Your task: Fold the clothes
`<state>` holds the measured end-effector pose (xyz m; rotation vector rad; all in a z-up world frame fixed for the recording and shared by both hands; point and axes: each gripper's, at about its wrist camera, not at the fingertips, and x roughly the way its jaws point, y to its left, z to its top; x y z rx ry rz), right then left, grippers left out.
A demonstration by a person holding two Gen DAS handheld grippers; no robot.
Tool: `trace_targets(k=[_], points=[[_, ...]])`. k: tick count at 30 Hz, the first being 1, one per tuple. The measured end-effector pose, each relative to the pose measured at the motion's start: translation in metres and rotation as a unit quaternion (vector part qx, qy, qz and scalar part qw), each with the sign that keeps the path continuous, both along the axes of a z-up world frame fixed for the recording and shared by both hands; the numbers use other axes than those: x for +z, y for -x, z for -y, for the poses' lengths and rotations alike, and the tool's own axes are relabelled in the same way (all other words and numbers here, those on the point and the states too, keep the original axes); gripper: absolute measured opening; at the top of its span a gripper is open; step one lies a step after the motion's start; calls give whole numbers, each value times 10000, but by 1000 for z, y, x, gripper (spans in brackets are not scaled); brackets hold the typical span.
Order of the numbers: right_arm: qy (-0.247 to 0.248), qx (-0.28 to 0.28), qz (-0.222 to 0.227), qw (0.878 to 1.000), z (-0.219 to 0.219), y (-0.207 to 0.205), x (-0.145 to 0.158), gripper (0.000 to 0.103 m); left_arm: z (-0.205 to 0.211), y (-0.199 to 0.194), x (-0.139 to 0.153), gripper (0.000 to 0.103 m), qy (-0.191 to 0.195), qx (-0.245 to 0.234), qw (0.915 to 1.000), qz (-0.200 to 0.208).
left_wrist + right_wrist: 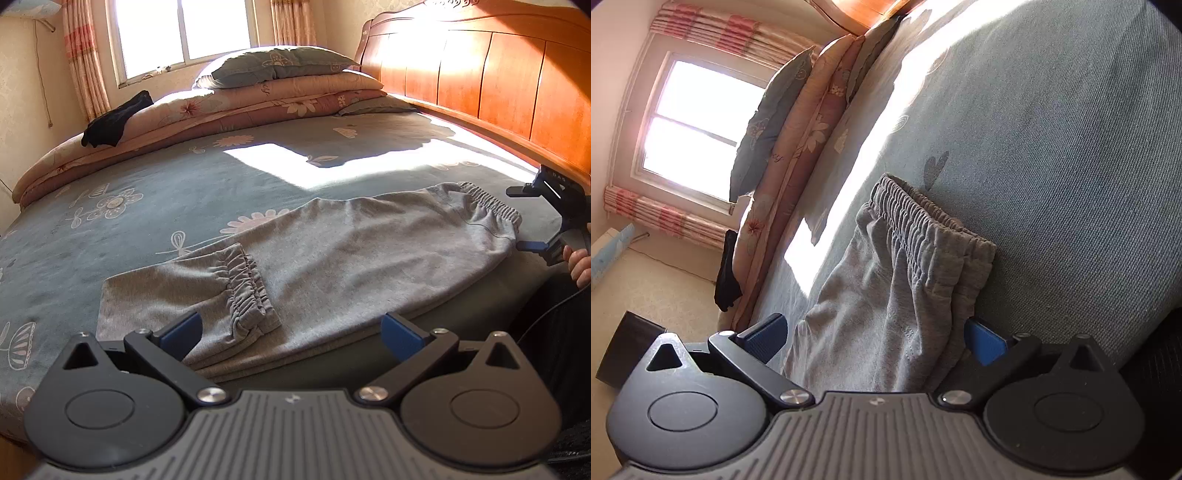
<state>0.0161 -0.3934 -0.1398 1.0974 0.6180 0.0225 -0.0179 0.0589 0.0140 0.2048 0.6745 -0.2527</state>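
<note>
Pillow (275, 64) tops folded quilts (229, 107) beside headboard (480, 85).

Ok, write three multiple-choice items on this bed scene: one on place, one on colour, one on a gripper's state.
1. Where does the black garment lie?
A. on the folded quilts
B. on the grey trousers
C. on the headboard

2. What colour are the trousers?
A. black
B. grey
C. pink

3. How does the left gripper stand?
A. shut on the cuffs
B. shut on nothing
C. open

Key:
1 A, it drapes over the quilt stack's end.
2 B, plain grey fabric.
3 C, its fingers stand wide apart.
</note>
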Motion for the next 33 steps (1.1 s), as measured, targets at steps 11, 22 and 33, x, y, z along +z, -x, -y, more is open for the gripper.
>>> trace_targets(k=[11,22,33], points=[[359,35,-250,9990,0,-33,-3,103,-8,-15,-13,102,63,185,9996,-181],[520,-459,-321,9971,1,-29,2,103,0,-27,-11,102,278,-107,9995,-98],[724,117,11,9973,4,-27,-1,103,125,-79,-26,102,29,-1947,9807,160]])
